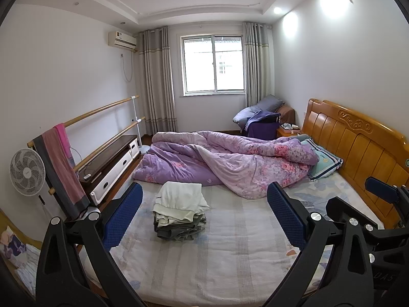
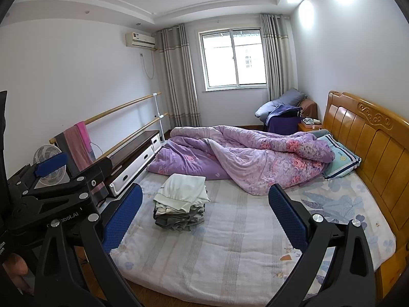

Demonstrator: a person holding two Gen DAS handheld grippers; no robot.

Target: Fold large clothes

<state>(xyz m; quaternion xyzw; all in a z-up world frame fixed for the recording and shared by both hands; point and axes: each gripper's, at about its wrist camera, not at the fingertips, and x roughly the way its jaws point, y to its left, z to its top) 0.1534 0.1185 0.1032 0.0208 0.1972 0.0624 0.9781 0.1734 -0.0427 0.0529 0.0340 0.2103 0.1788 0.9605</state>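
Both my left gripper [image 1: 204, 215] and my right gripper [image 2: 205, 215] hang with jaws spread wide and empty above the bed [image 1: 230, 255], where the stack of folded clothes [image 1: 180, 211] sits on the mattress, just in front of the rumpled purple quilt [image 1: 230, 161].

Each claw is matte black plastic: the left claw [image 1: 204, 217] and right claw [image 2: 205, 217] carry two angular arms with triangular cut-outs, round silver screws, and dimpled blue pads [image 1: 122, 217]. White lettering marks the left claw's body.
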